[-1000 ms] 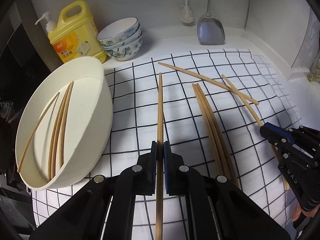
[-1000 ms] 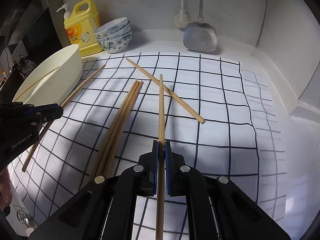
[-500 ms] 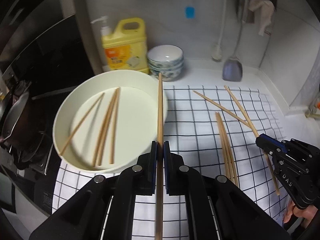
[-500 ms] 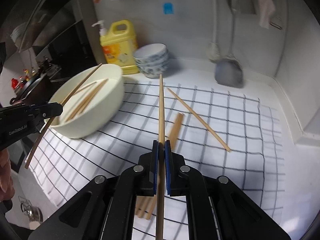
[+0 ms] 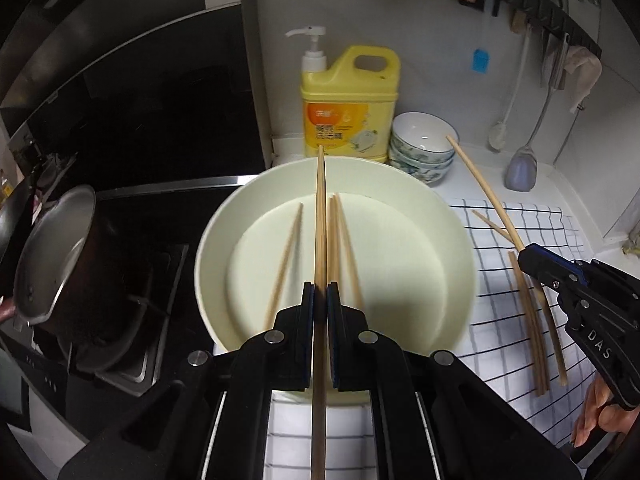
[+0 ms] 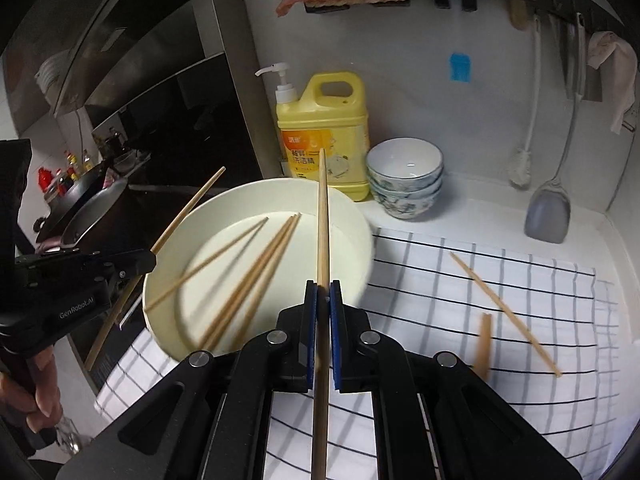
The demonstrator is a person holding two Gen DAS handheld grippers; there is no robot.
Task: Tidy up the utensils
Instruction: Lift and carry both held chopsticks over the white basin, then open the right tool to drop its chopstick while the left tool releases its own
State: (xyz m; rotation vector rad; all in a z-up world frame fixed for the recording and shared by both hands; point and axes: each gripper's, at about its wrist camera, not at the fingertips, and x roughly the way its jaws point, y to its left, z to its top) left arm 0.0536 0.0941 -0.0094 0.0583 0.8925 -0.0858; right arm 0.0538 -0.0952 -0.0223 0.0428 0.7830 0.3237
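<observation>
White tiles back a kitchen corner where a white table (image 6: pixel 500 216) carries a black-checked cloth (image 6: pixel 460 292), with a dark stove (image 5: pixel 132 240) and a metal pot (image 5: pixel 52 256) off to the left. At the wall stand a yellow detergent bottle (image 6: pixel 324 136), a stack of patterned bowls (image 6: pixel 404 178) and a hanging spatula (image 6: pixel 548 216) beside a brush (image 6: pixel 520 168). A wide cream basin (image 5: pixel 448 240) sits at the cloth's left edge, next to the stove, and four loose chopsticks (image 6: pixel 256 276) lie on its floor, three bunched together and one apart. The left gripper (image 5: pixel 320 300) has its blue-padded jaws pinched tight on a single chopstick (image 5: pixel 320 216), which runs straight forward over the middle of the basin with its tip in front of the bottle's label. The right gripper (image 6: pixel 323 300) likewise has its jaws closed on a second chopstick (image 6: pixel 323 216), pointing forward above the basin's right part; from the left wrist view that stick slants up toward the bowls. More chopsticks remain on the cloth: one long stick (image 6: pixel 504 312) lying diagonally and a blurred bundle (image 5: pixel 532 328) nearer the right gripper. A bare hand (image 6: pixel 36 396) grips the left gripper's handle at the lower left of the right wrist view.
</observation>
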